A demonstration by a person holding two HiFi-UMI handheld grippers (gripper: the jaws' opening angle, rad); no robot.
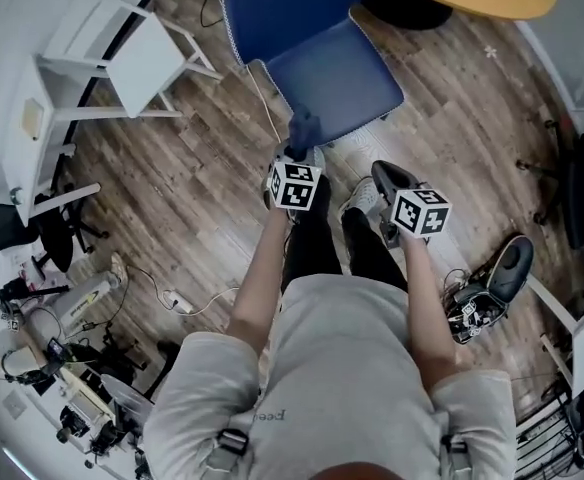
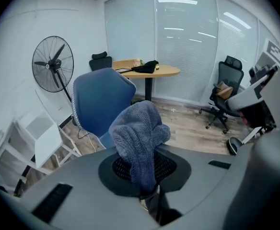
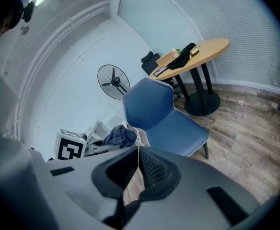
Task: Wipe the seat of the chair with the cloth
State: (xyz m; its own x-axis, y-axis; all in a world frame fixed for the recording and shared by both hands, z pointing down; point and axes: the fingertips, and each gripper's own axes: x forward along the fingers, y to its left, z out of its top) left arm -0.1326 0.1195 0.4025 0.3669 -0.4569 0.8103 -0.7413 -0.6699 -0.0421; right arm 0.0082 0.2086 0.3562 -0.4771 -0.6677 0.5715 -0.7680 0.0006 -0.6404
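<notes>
Cloth [image 2: 140, 138], blue-grey knit, stands bunched in my left gripper [image 2: 148, 194]; the jaws pinch its lower end, and its folds hide their tips. My right gripper [image 3: 138, 151] has its jaws pressed together on nothing. The blue chair [image 1: 322, 58] stands just ahead, with the cloth at the near edge of its seat [image 1: 337, 78]; whether they touch is unclear.

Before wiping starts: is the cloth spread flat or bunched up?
Bunched. In the left gripper view the cloth rises as a crumpled lump from the left gripper, whose jaws are shut on its lower end.
</notes>
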